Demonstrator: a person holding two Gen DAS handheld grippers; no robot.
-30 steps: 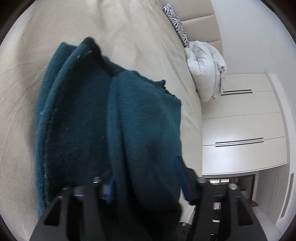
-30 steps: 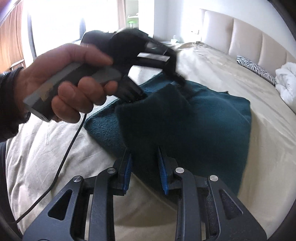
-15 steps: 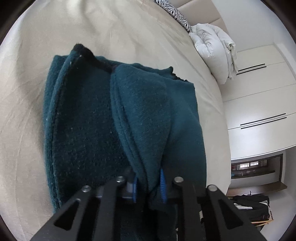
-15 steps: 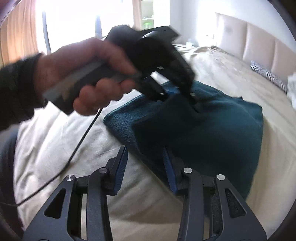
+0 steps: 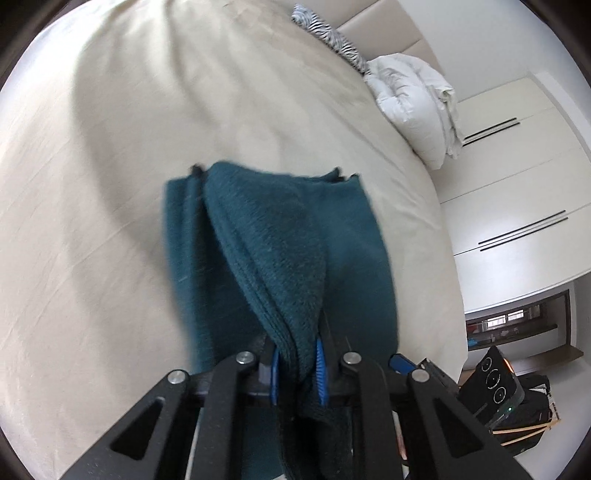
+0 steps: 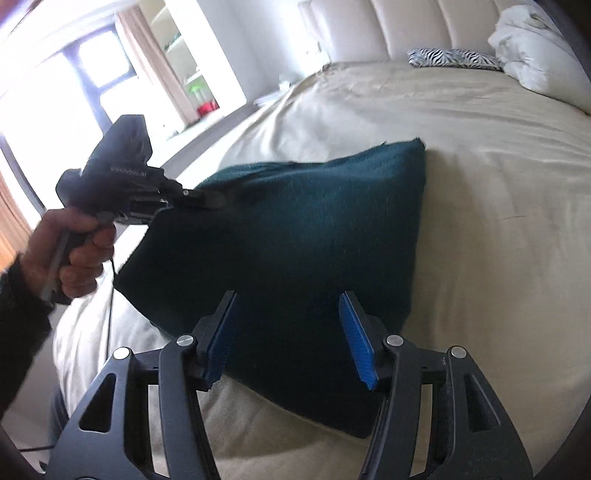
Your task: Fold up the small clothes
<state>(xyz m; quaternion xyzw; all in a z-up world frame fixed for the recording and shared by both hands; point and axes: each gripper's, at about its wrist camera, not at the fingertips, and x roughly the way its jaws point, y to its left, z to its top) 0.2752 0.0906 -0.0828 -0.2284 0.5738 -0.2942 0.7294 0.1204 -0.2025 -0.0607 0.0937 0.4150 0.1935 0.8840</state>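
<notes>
A dark teal fleece garment lies folded on the beige bed. My left gripper is shut on a bunched edge of the garment and lifts that side off the bed. In the right wrist view the left gripper holds the garment's left corner up, held by a hand. My right gripper is open and empty, its blue pads just above the garment's near edge, apart from the cloth.
A white duvet and a zebra-print pillow lie at the head of the bed. White wardrobe doors stand to the right. A padded headboard is behind. A cable hangs from the left gripper.
My right gripper has opened and let go of the garment. My left gripper has closed on the garment's edge and pulled it up and back, away from the bed.
</notes>
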